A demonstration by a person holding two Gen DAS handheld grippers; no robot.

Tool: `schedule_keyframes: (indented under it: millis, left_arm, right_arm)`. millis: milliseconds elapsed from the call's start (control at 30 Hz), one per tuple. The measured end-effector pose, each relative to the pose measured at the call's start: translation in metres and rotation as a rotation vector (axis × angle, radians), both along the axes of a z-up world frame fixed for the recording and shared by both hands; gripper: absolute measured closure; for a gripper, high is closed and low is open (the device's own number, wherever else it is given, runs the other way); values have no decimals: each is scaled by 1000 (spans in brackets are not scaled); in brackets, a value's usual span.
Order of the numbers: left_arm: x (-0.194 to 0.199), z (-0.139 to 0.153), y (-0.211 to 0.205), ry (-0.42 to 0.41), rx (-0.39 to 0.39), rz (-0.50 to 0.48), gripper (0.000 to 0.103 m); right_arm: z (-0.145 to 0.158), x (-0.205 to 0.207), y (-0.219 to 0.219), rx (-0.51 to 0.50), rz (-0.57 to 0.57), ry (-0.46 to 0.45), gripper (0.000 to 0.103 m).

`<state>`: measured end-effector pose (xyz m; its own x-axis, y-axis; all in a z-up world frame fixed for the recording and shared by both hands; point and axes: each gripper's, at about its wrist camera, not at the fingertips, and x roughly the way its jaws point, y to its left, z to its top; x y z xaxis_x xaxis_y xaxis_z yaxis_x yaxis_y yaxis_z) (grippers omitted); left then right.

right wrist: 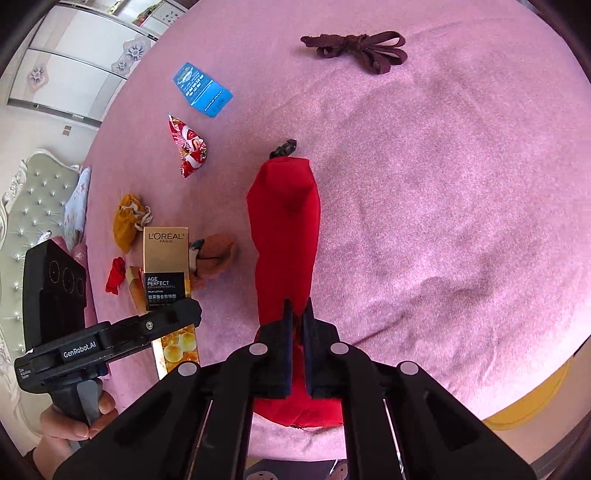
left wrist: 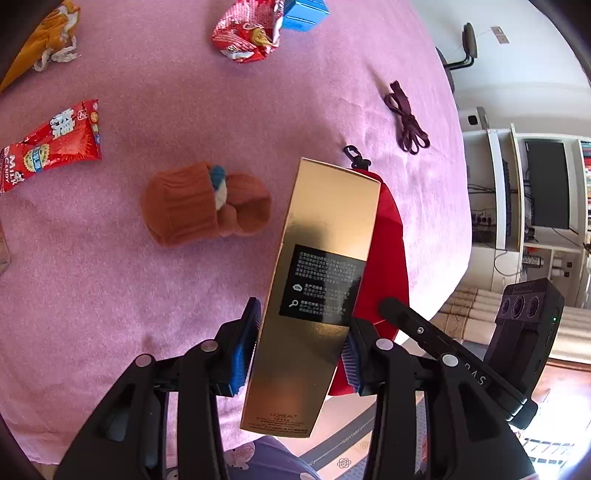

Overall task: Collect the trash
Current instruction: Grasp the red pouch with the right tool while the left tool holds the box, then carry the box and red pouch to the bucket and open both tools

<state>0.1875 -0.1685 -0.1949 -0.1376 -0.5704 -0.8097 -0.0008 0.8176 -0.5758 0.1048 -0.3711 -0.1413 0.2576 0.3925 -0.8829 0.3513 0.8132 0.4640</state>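
Note:
My left gripper [left wrist: 297,354] is shut on a gold L'Oreal box [left wrist: 317,280] and holds it upright above the pink cloth; the box also shows in the right wrist view [right wrist: 166,266]. My right gripper [right wrist: 298,350] is shut on the edge of a red cloth bag [right wrist: 286,229], which lies lengthways on the pink cloth and shows behind the box in the left wrist view [left wrist: 386,251]. Loose trash lies around: a red milk candy wrapper [left wrist: 51,144], a crumpled red snack wrapper [left wrist: 247,35], and a blue box [left wrist: 304,13].
An orange knitted sock bundle [left wrist: 203,203] lies left of the box. A dark purple ribbon [left wrist: 406,118] lies far right, a yellow drawstring pouch [left wrist: 48,40] far left. The pink-covered table's [left wrist: 110,277] edge runs along the right, with shelves beyond it.

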Motion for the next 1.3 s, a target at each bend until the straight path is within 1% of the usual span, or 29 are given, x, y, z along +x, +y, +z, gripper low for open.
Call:
schedule_keyframes:
  millis: [100,300,467,567,867,1100,1300]
  left_arm:
    - [-13,8,-8,-1,-21,-59,62]
    - [-39,22,-27,-10,-36,-177,62]
    - [-60,37,-48,-27,-43,-258,62]
    - [-74,41,-68,-28,-43,-313,62]
    - [-126,49,-151,-29,-38,-474,62]
    - [-188,41,-227,-9,-17,-599,62]
    - [-234,29,-287,14,-1,-686,62]
  right_arm:
    - [14,-22,-1,-11,-49,-13,98]
    - [39,-65,-10,-36,-157,-46,98]
    - [53,-104,-22,-44,-224,-56,98]
    - [59,-131,-35,-48,-268,-59,98]
    - [65,-218,-93,-48,-406,-50,98]
    - [65,-293,-153,-57,-512,-27,98]
    - [54,-347,-199,-57,-579,10,98]
